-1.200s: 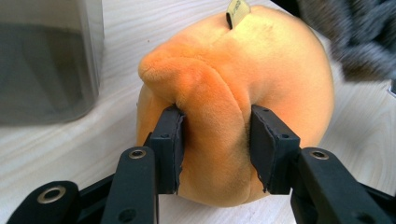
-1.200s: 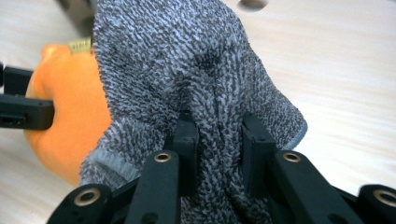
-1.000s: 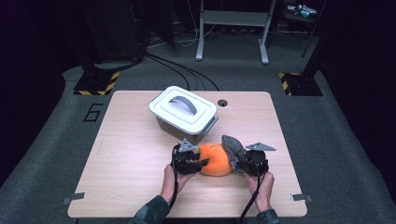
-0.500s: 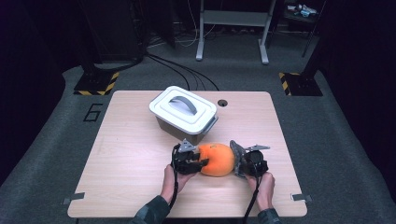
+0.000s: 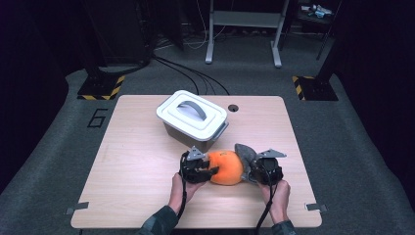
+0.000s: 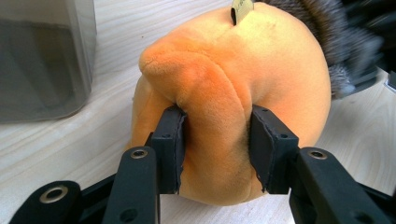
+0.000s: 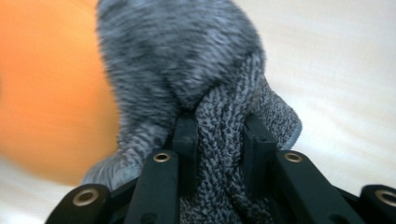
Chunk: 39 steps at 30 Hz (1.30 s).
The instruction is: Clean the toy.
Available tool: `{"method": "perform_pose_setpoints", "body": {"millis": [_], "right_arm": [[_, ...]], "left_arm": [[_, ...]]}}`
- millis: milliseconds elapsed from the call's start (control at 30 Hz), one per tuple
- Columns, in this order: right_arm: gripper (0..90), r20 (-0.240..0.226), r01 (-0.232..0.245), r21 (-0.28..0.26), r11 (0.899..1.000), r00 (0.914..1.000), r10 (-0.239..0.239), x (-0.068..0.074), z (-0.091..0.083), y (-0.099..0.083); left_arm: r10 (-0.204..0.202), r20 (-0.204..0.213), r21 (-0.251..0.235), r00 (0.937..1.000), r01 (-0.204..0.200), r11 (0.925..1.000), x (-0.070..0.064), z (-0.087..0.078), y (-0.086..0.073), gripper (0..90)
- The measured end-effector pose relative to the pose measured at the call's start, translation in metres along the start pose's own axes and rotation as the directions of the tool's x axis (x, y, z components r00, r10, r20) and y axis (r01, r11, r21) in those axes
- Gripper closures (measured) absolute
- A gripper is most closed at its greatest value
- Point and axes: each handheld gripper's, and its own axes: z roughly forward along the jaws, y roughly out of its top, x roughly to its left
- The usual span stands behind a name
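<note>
Left tool (image 6: 215, 154) pinches fold of orange plush toy (image 6: 243, 84), grey knit sleeve (image 7: 224, 140) on far end

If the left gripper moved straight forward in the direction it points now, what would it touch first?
The orange plush toy: the left gripper already pinches a fold of it. Beyond lies the grey knitted piece, probably next, though depth is unclear.

A single large digit "6" (image 5: 97, 118) is marked in dark strokes on the grey floor (image 5: 58, 147), just beside the left edge of the desk (image 5: 132, 161). A small tag (image 6: 242, 8) on the orange plush toy (image 6: 261, 60) cannot be read.
</note>
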Motion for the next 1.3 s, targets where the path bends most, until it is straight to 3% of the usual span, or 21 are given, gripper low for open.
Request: {"method": "perform_pose_setpoints", "body": {"millis": [100, 167, 233, 333, 400, 500, 533, 600, 667, 733, 833, 933, 967, 1033, 1133, 1233, 1300], "right_arm": [[70.5, 0.004, -0.048, 0.071, 0.996, 0.9988, 0.048, -0.009, 0.024, -0.016], [70.4, 0.009, -0.033, 0.084, 0.996, 0.9994, 0.033, -0.011, 0.029, -0.021], [70.3, 0.015, -0.036, 0.076, 0.996, 0.9993, 0.035, -0.015, 0.023, -0.022], [70.3, 0.024, -0.036, -0.002, 0.999, 0.9991, 0.036, -0.018, -0.006, -0.012], [70.2, 0.009, -0.007, -0.05, 0.999, 0.9999, 0.007, -0.011, -0.022, -0.004], [69.9, -0.022, 0.071, -0.1, 0.992, 0.9971, -0.073, 0.015, -0.041, 0.01], [69.9, -0.033, 0.085, -0.102, 0.991, 0.9955, -0.089, 0.02, -0.041, 0.011], [70.1, -0.013, 0.122, -0.075, 0.99, 0.9923, -0.123, 0.032, -0.032, 0.011], [70.2, 0.024, 0.133, -0.048, 0.99, 0.9909, -0.132, 0.031, -0.019, 0.007], [70.3, 0.023, 0.109, -0.044, 0.993, 0.9938, -0.108, 0.023, -0.011, 0.003], [70.4, 0.013, 0.089, -0.044, 0.995, 0.996, -0.088, 0.015, -0.008, -0.001], [70.4, 0.033, 0.082, -0.039, 0.996, 0.9961, -0.081, 0.011, -0.008, -0.002], [70.4, 0.032, 0.076, -0.041, 0.996, 0.9967, -0.075, 0.009, -0.008, -0.002], [70.4, 0.025, 0.069, -0.044, 0.997, 0.9974, -0.067, 0.007, -0.007, -0.002], [70.4, 0.005, 0.066, -0.058, 0.996, 0.9978, -0.066, 0.007, -0.006, -0.002], [70.4, -0.001, 0.044, -0.063, 0.997, 0.999, -0.044, 0.004, -0.005, -0.002], [71.0, 0.003, 0.052, -0.065, 0.997, 0.9986, -0.052, 0.002, -0.007, -0.002]], "left_arm": [[0.011, 0.001, -0.003, 0.9999, -0.011, 0.9999, 0.0, 0.0, 0.0, 58.1], [0.03, -0.008, 0.001, 0.9995, -0.03, 0.9996, 0.0, -0.001, 0.0, 58.1], [0.022, -0.008, -0.002, 0.9997, -0.022, 0.9998, -0.001, 0.0, 0.0, 58.0], [0.02, -0.007, -0.005, 0.9998, -0.02, 0.9998, -0.001, 0.0, 0.0, 58.0], [0.038, -0.008, 0.001, 0.9992, -0.038, 0.9993, -0.002, 0.0, 0.001, 58.0], [0.04, -0.009, 0.003, 0.9992, -0.04, 0.9992, -0.004, 0.001, 0.001, 57.9], [0.04, -0.007, -0.001, 0.9992, -0.04, 0.9992, -0.004, 0.001, 0.001, 57.9], [0.049, -0.003, 0.003, 0.9988, -0.049, 0.9988, -0.003, 0.001, 0.001, 57.8], [0.059, 0.01, 0.005, 0.9982, -0.059, 0.9982, -0.004, 0.0, 0.002, 56.6], [0.128, 0.025, 0.005, 0.9915, -0.128, 0.9918, -0.006, -0.001, 0.003, 52.4], [0.199, 0.002, -0.004, 0.98, -0.199, 0.98, -0.013, -0.003, 0.001, 41.8], [0.264, -0.002, 0.046, 0.9645, -0.264, 0.9635, -0.02, 0.0, -0.007, 28.5], [0.291, -0.024, 0.058, 0.9563, -0.29, 0.9554, -0.022, 0.001, -0.01, 27.1], [0.314, -0.043, 0.073, 0.9486, -0.31, 0.9479, -0.023, 0.004, -0.014, 26.7], [0.294, -0.054, 0.058, 0.9542, -0.291, 0.9549, -0.021, 0.01, -0.012, 36.7], [0.27, -0.026, 0.034, 0.9625, -0.269, 0.9626, -0.019, 0.011, -0.01, 62.7], [0.244, -0.013, 0.031, 0.9697, -0.243, 0.9695, -0.019, 0.01, -0.008, 69.5]]}}
